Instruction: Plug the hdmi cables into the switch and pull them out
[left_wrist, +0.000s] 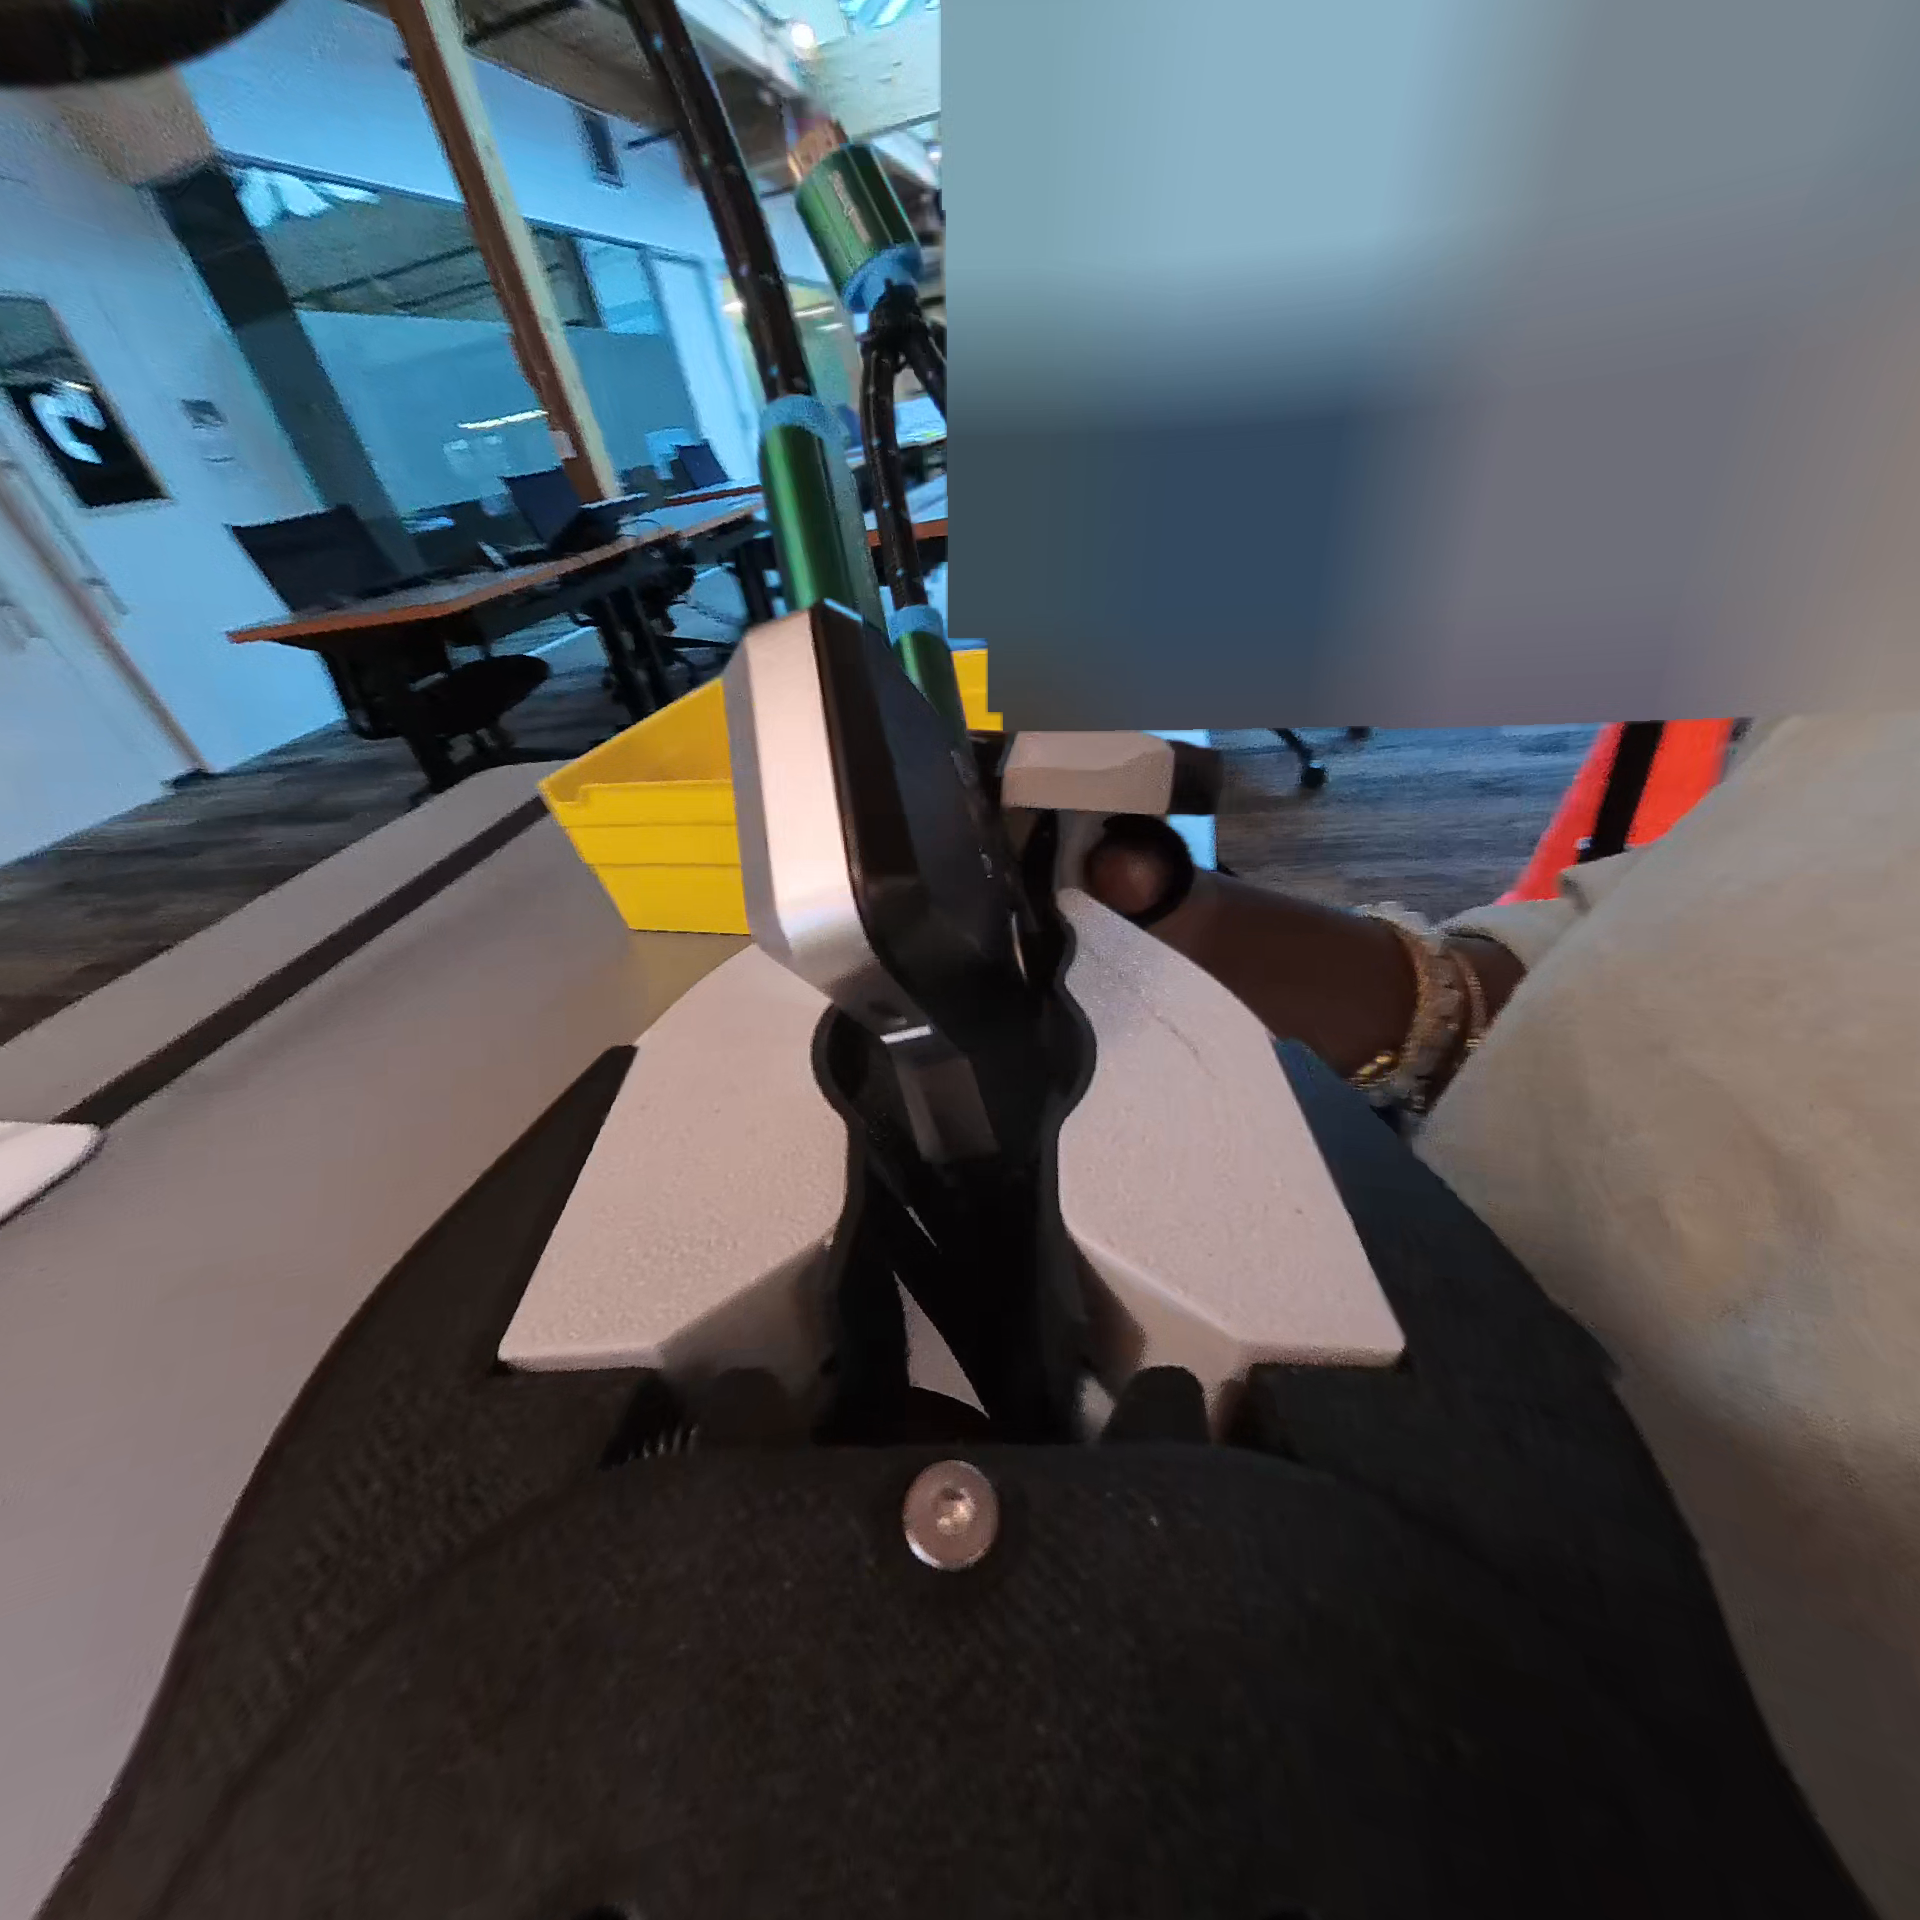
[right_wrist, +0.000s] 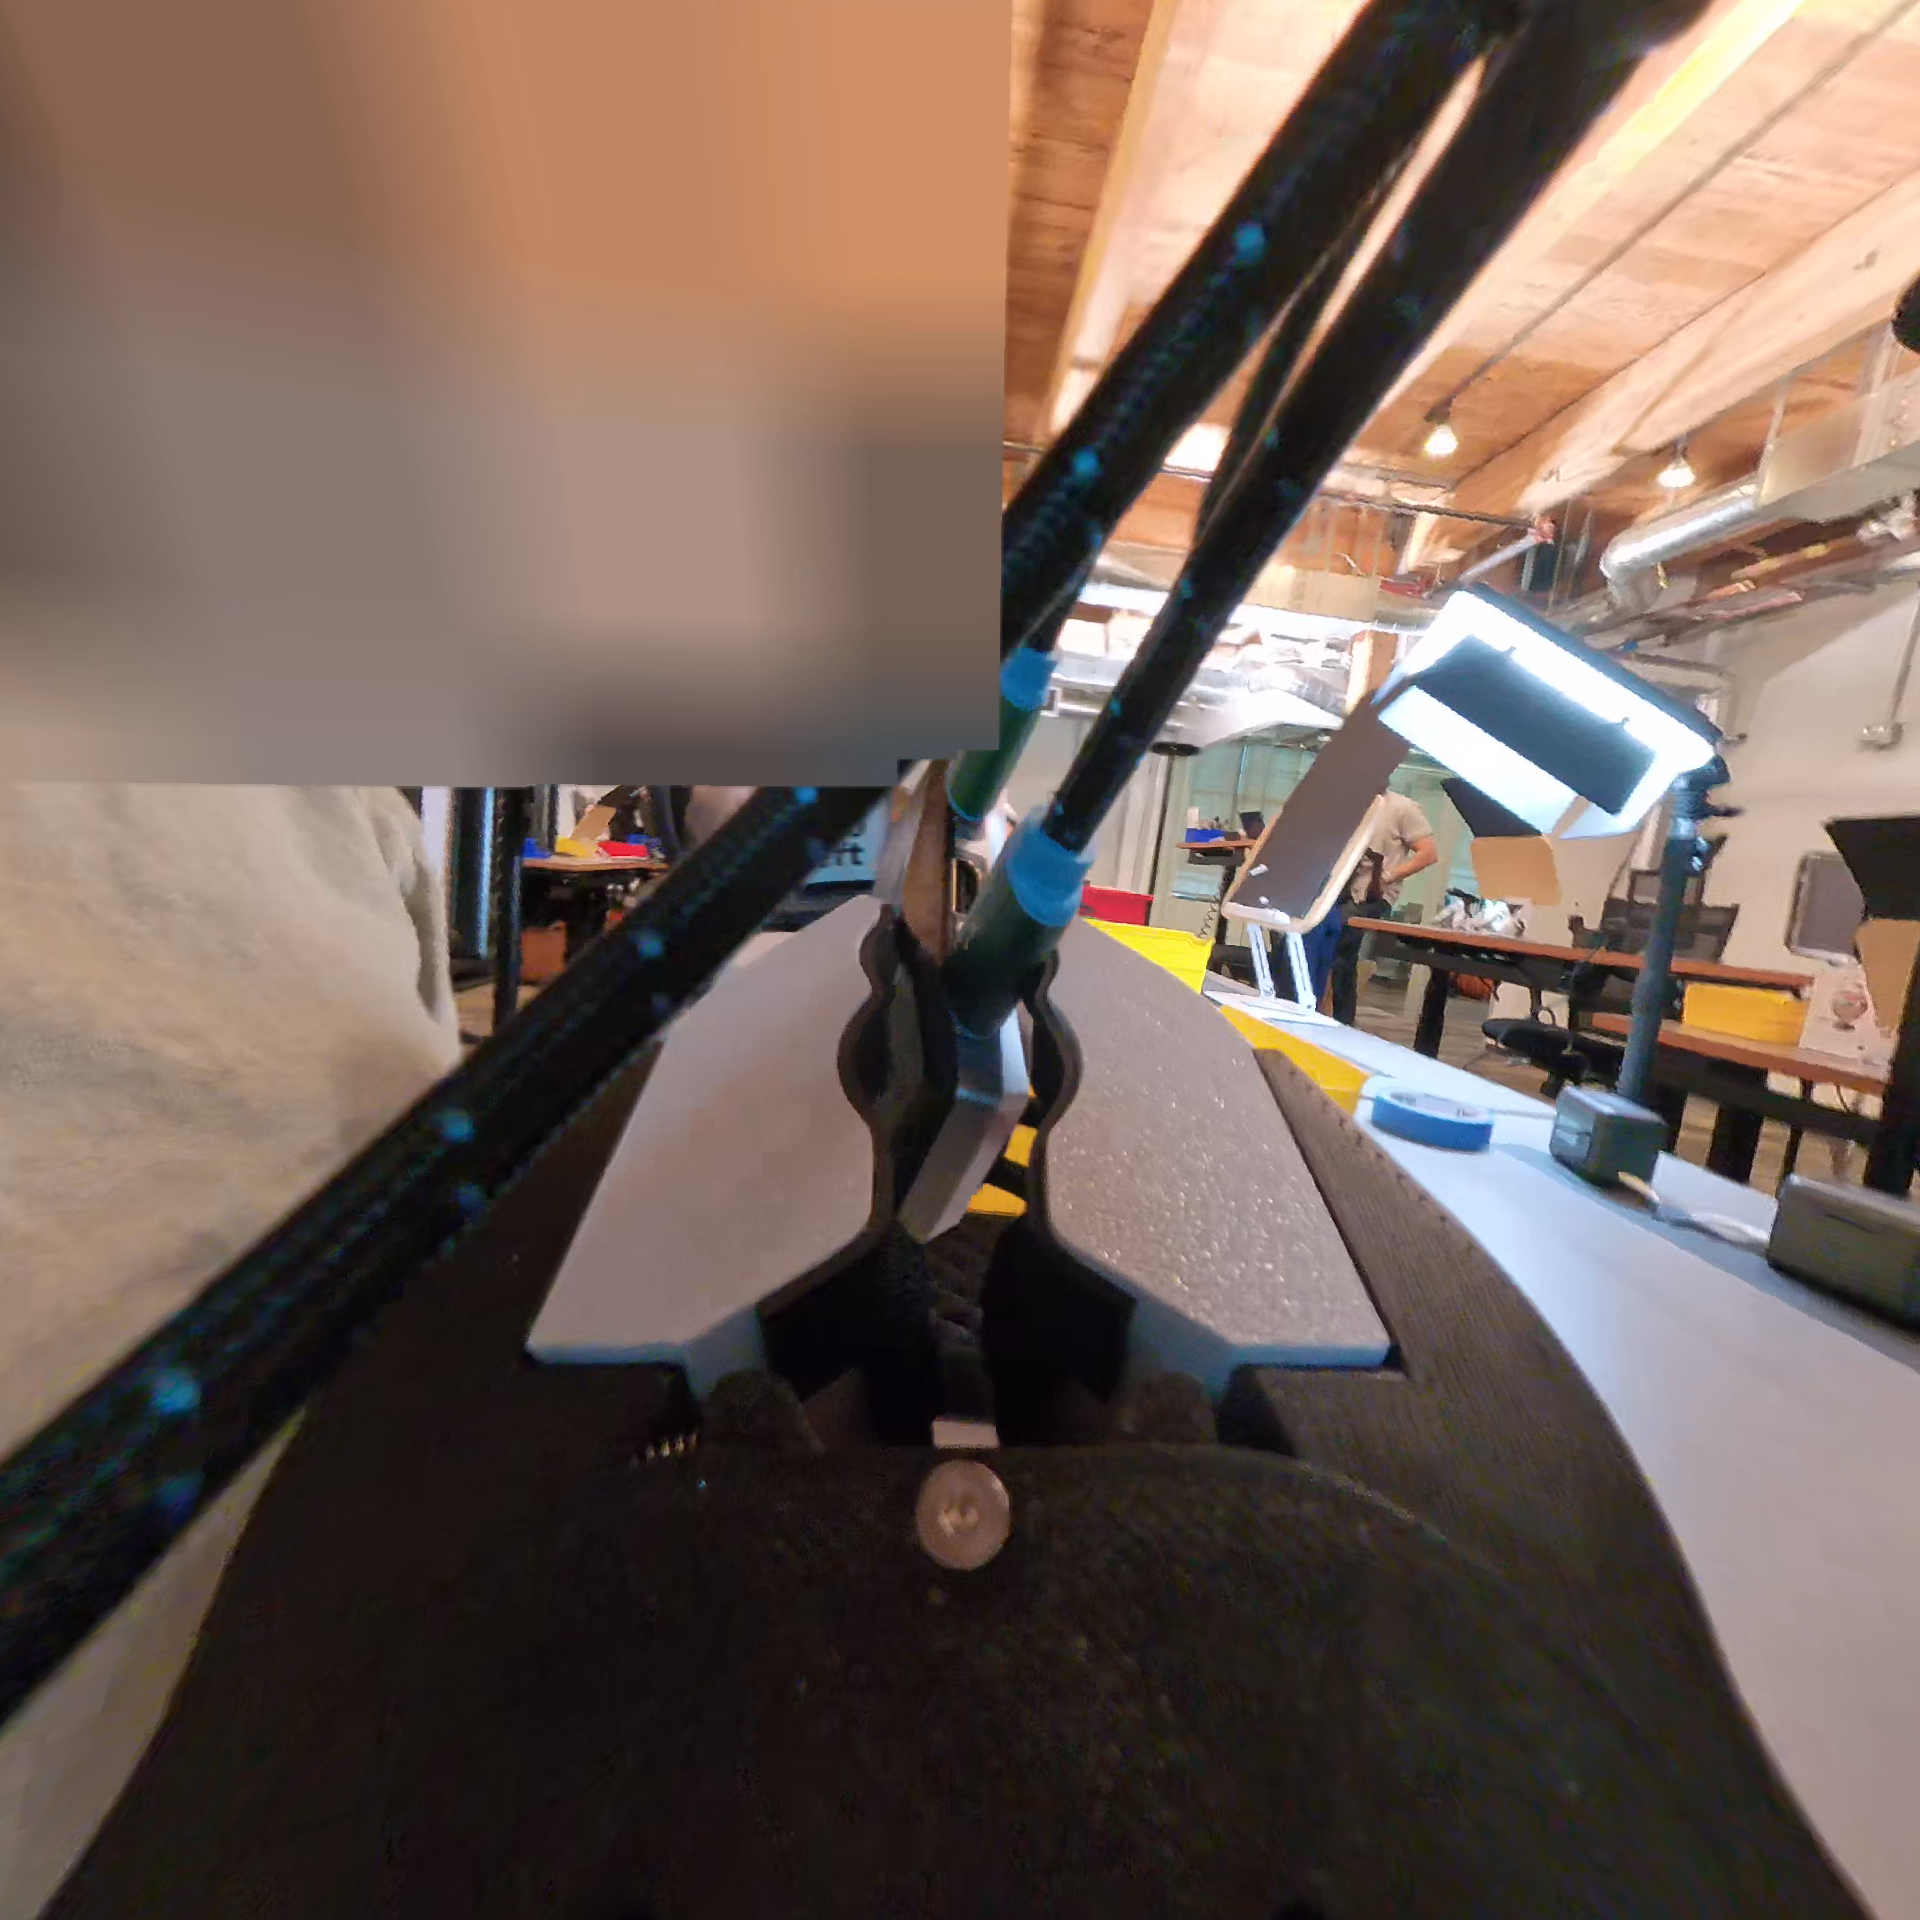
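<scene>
Two grippers are both clenched. The left gripper (left_wrist: 940, 1049) grasps the switch (left_wrist: 831, 821), a silver-and-black box held tilted up off the grey surface (left_wrist: 260, 1195). The right gripper (right_wrist: 961, 1049) is closed on a green-sleeved plug (right_wrist: 992, 940) at the end of a black braided cable (right_wrist: 1226, 582), with a silver piece showing between its fingers (right_wrist: 1174, 1122). In the left wrist view, green plugs (left_wrist: 805, 520) rise from the switch's far edge, so at least one cable looks seated. How deep it sits cannot be told.

Judging by that, the step in hand is working a plug at a port — either seating it or drawing it out. To do it well, keep the switch steady in the left fingers and move the plug straight along the port's line, without twisting, since a skewed pull could strain the socket.

Room is tight: several cables (right_wrist: 436, 1132) cross close in front of the right gripper, and a yellow bin (left_wrist: 655, 821) sits just beyond the switch. A blue tape roll (right_wrist: 1432, 1117) and small grey boxes (right_wrist: 1605, 1132) lie to the right — well apart from the work.
</scene>
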